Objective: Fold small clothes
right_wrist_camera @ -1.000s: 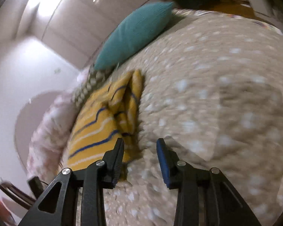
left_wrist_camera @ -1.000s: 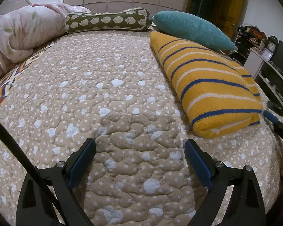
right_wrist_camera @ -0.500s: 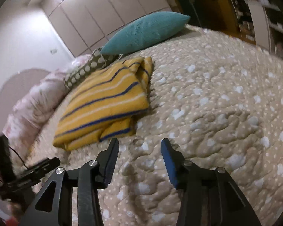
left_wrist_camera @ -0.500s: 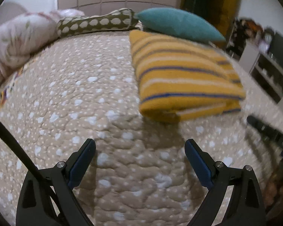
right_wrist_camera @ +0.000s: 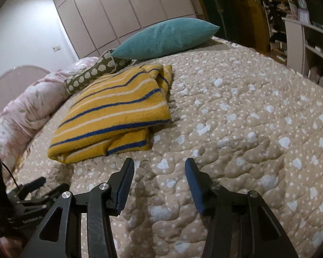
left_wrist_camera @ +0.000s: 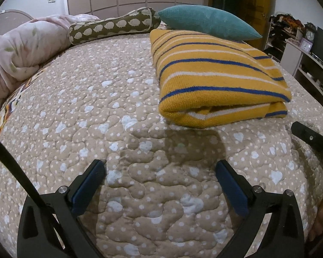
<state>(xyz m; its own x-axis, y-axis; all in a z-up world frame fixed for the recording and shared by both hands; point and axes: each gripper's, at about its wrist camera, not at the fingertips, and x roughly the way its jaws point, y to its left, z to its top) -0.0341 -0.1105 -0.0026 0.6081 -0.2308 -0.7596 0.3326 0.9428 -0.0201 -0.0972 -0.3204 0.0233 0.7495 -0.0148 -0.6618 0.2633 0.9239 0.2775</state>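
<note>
A folded yellow garment with blue and white stripes [left_wrist_camera: 215,79] lies on the beige quilted bed; it also shows in the right wrist view [right_wrist_camera: 116,111]. My left gripper [left_wrist_camera: 160,169] is open and empty, over the quilt a little in front of the garment's near edge. My right gripper [right_wrist_camera: 159,167] is open and empty, just in front of the garment's near right corner. The tip of the right gripper shows at the right edge of the left wrist view [left_wrist_camera: 310,138], and the left gripper shows low at the left of the right wrist view [right_wrist_camera: 32,191].
A teal pillow [left_wrist_camera: 206,22] and a green bolster with white shapes [left_wrist_camera: 114,26] lie behind the garment. A pink floral duvet [left_wrist_camera: 21,47] is bunched at the left. Shelves and furniture [left_wrist_camera: 308,51] stand beyond the bed's right edge. The beige quilt [right_wrist_camera: 247,118] spreads to the right.
Both grippers have pulled back from the garment and swung to face it. The right gripper's jaws have opened wider. The garment lies still and folded.
</note>
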